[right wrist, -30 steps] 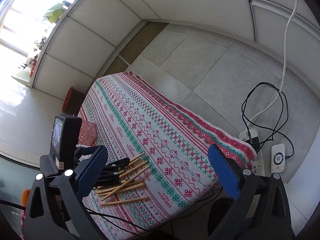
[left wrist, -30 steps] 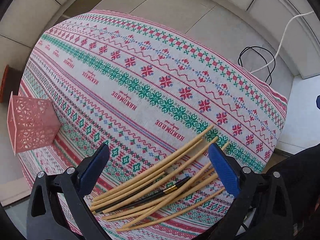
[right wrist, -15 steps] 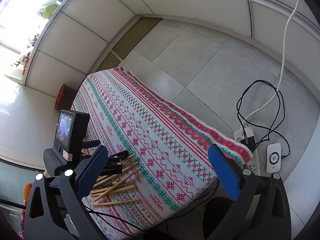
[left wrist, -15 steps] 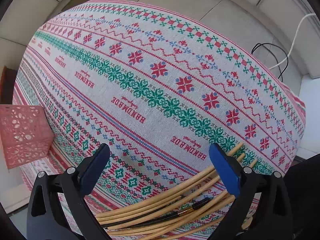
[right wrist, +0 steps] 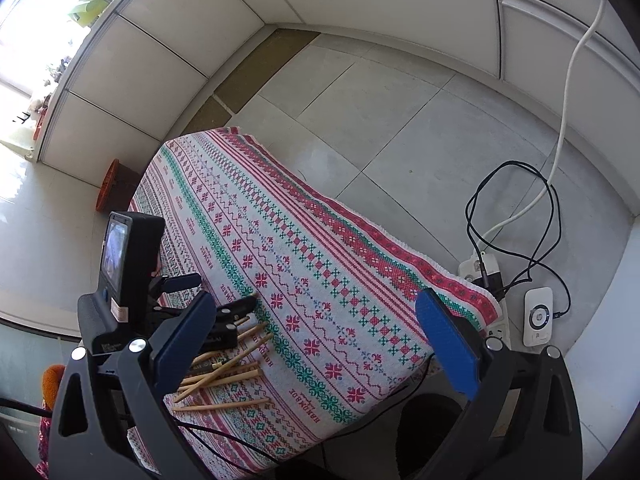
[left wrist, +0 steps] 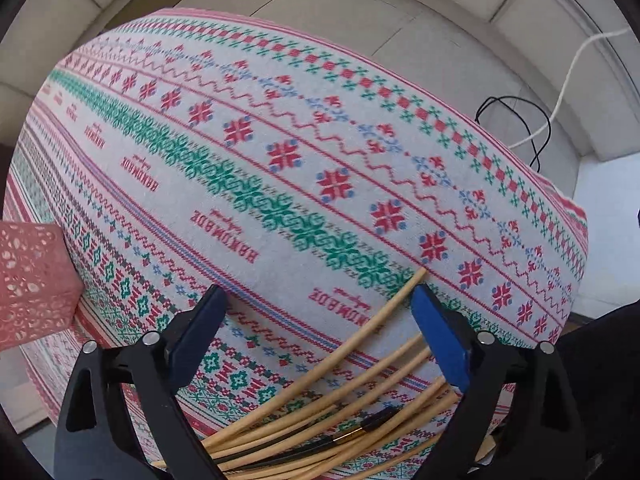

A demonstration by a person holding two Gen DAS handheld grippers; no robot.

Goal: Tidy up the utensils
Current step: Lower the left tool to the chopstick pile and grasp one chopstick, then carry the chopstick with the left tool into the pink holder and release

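Several bamboo chopsticks (left wrist: 344,396) and one black chopstick (left wrist: 320,446) lie in a loose pile on the patterned tablecloth (left wrist: 280,152). My left gripper (left wrist: 316,320) is open, low over the cloth, with the pile lying between its blue fingers (left wrist: 438,340). A pink perforated holder (left wrist: 32,280) stands at the left edge. In the right wrist view the pile (right wrist: 228,368) lies near the table's near corner with the left gripper (right wrist: 224,312) over it. My right gripper (right wrist: 316,344) is open and empty, high above the table.
The table's right edge drops to a tiled floor with a power strip (right wrist: 486,280), black cables (right wrist: 512,208) and a white device (right wrist: 538,316). An orange-rimmed pot (right wrist: 110,192) stands on the floor beyond the table's far end.
My left gripper has moved down and forward over the chopsticks, so the pile now lies further inside the fingers. My right gripper has risen and drawn back a little.
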